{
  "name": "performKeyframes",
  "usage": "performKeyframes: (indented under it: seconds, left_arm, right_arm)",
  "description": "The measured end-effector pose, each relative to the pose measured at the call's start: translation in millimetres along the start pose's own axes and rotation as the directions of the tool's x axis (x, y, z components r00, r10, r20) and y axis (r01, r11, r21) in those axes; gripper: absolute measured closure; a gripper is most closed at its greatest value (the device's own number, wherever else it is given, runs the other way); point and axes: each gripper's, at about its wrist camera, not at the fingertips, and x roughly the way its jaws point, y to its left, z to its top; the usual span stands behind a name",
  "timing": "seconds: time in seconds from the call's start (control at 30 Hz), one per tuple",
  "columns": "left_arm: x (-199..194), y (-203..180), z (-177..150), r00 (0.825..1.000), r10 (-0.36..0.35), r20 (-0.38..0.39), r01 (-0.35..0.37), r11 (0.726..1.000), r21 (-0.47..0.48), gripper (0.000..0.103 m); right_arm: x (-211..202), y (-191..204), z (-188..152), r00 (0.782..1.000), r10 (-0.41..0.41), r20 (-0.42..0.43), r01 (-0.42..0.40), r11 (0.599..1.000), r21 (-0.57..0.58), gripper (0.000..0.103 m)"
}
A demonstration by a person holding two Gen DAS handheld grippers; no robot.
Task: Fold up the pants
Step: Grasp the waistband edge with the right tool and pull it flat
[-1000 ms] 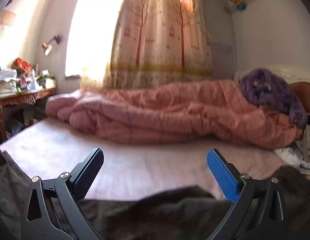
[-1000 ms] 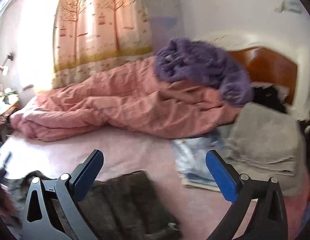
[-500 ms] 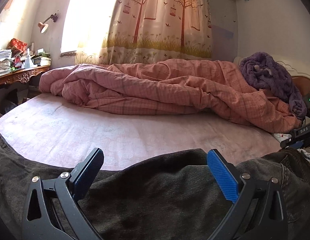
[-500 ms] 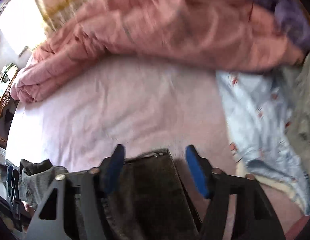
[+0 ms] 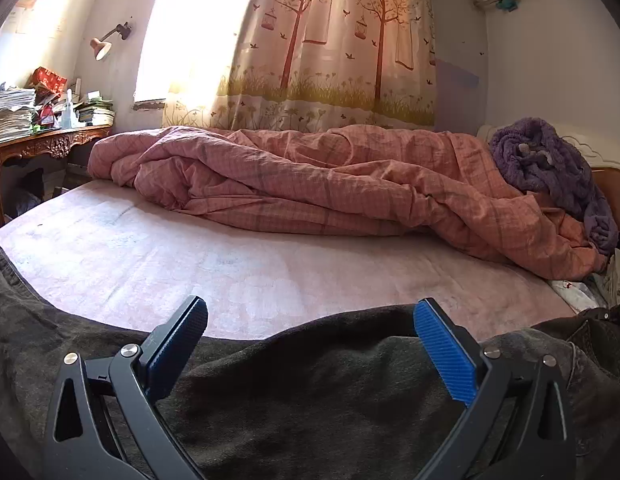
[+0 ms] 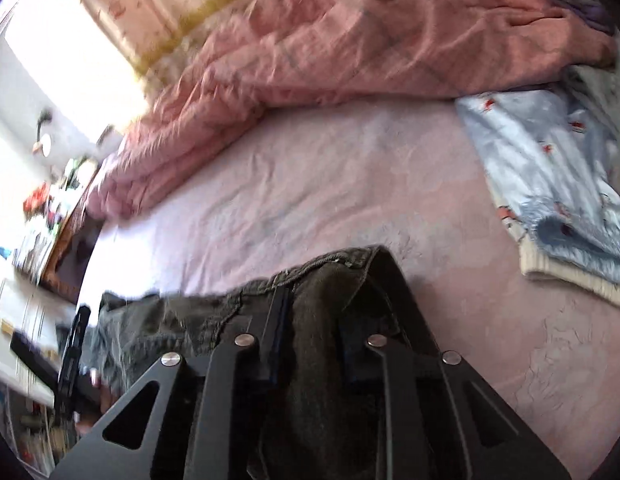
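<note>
the right wrist view is smeared by motion, so the far room reads only as blur. in it the right gripper (image 6: 312, 330) is closing its jaws around a raised fold of the dark olive pants (image 6: 310, 360) near a stitched hem; the blue pads look pressed into the cloth, though the fabric hides most of them. only this view shows the pale blue printed garment (image 6: 550, 184) beside them. in the left wrist view the left gripper (image 5: 310, 344) stands wide open over the pants (image 5: 310, 408), gripping nothing. the pants lie on the pink bed sheet (image 5: 230, 264), cut off at the frame's bottom, with the pink duvet (image 5: 330, 184) behind.
</note>
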Motion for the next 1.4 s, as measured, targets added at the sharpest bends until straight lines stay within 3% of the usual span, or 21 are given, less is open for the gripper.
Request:
performKeyframes:
  seconds: [0.07,0.13,0.17,0.27,0.37,0.43,0.47,0.53,0.6,0.67,0.8,0.87,0.93,1.03,1.1,1.13,1.17,1.23,1.27,1.3,1.4]
  left_arm:
    - [-1.2,1.6,0.3,1.0,0.007,0.009,-0.006,1.0,-0.01,0.001]
    - [-6.3,5.1,0.6,0.999,0.015,0.036,-0.014,1.0,-0.025,0.001]
    - [-9.3,7.0,1.1,0.998,0.02,0.053,-0.018,0.999,-0.035,0.001]
    - [-10.0,9.8,1.2,0.998,0.019,0.059,-0.016,0.999,-0.045,0.001]
    - [2.0,9.6,0.1,0.999,0.035,-0.005,-0.035,0.999,-0.038,0.001]
    - [21.3,8.1,-2.6,0.993,0.027,-0.111,-0.03,0.999,-0.021,0.001]
    - [34.6,5.5,-5.2,0.982,0.026,-0.189,-0.026,1.0,-0.001,0.001]
    - [58.9,0.3,-12.5,0.945,0.047,-0.322,-0.037,0.999,0.038,0.001]
    - [59.3,-0.2,-12.7,0.945,0.048,-0.324,-0.036,0.998,0.043,0.001]
    - [50.0,-0.8,-10.2,0.959,0.038,-0.28,-0.027,0.999,0.043,0.001]
    - [35.0,-0.6,-5.8,0.979,0.015,-0.205,-0.007,0.999,0.038,0.001]
    - [32.2,0.7,-5.0,0.982,0.012,-0.189,-0.005,0.999,0.037,0.001]
    - [41.7,-1.7,-6.9,0.973,0.033,-0.229,-0.022,0.998,0.052,0.001]
    - [68.5,-6.2,-12.4,0.934,0.055,-0.352,-0.029,0.997,0.077,0.001]
    - [73.6,-9.8,-15.3,0.924,0.079,-0.373,-0.042,0.994,0.106,0.001]
    - [73.5,-12.4,-16.5,0.924,0.086,-0.373,-0.044,0.992,0.121,0.001]
    - [74.1,-15.5,-17.3,0.923,0.092,-0.375,-0.042,0.989,0.139,0.001]
    - [76.2,-20.1,-19.0,0.919,0.103,-0.38,-0.041,0.985,0.168,0.0]
    - [76.4,-21.1,-19.2,0.919,0.106,-0.379,-0.042,0.984,0.175,0.0]
    - [75.4,-20.6,-19.1,0.921,0.106,-0.376,-0.042,0.984,0.174,0.0]
    - [65.5,-16.3,-16.5,0.94,0.079,-0.332,-0.03,0.988,0.148,0.001]
  right_arm:
    - [-10.0,9.4,-1.0,0.992,-0.056,0.115,0.056,0.998,0.004,0.084]
    - [-28.1,25.2,-1.2,0.966,-0.098,0.24,0.106,0.994,-0.021,0.084]
    - [-47.7,37.2,-3.5,0.93,-0.113,0.349,0.135,0.99,-0.039,0.084]
    - [-85.2,58.6,-7.4,0.858,-0.047,0.512,0.116,0.988,-0.104,0.084]
    - [-77.6,66.0,-10.9,0.802,-0.196,0.564,0.297,0.951,-0.091,0.084]
    - [-48.0,42.6,-7.5,0.833,-0.287,0.473,0.349,0.936,-0.047,0.084]
    - [-19.1,19.4,-5.1,0.871,-0.329,0.364,0.351,0.936,0.006,0.084]
    - [13.6,-6.1,-3.0,0.914,-0.342,0.216,0.338,0.939,0.06,0.084]
    - [0.4,-1.5,-0.6,0.906,-0.33,0.264,0.325,0.943,0.067,0.084]
    - [-18.2,19.0,1.7,0.868,-0.359,0.343,0.376,0.926,0.019,0.084]
    - [-77.6,54.3,-0.4,0.805,-0.297,0.513,0.355,0.935,-0.016,0.085]
    - [-79.4,63.6,-0.8,0.789,-0.336,0.513,0.411,0.911,-0.035,0.085]
    - [-51.4,46.9,8.6,0.814,-0.409,0.411,0.456,0.89,-0.017,0.085]
    - [10.5,-3.6,13.5,0.889,-0.424,0.173,0.427,0.904,0.022,0.084]
    - [-0.1,-15.6,12.0,0.91,-0.367,0.193,0.36,0.93,0.071,0.073]
    - [-13.9,-12.7,11.5,0.9,-0.367,0.236,0.358,0.93,0.078,0.057]
    - [-29.4,-5.0,10.5,0.869,-0.4,0.29,0.399,0.915,0.065,0.047]
    - [-51.5,7.2,4.9,0.769,-0.511,0.385,0.54,0.841,0.038,0.042]
    - [-64.0,9.2,1.1,0.732,-0.536,0.421,0.582,0.813,0.025,0.042]
    - [-76.6,6.2,-3.4,0.743,-0.512,0.431,0.561,0.828,0.016,0.042]
    - [-111.1,-11.0,-23.6,0.853,-0.338,0.399,0.365,0.931,0.007,0.042]
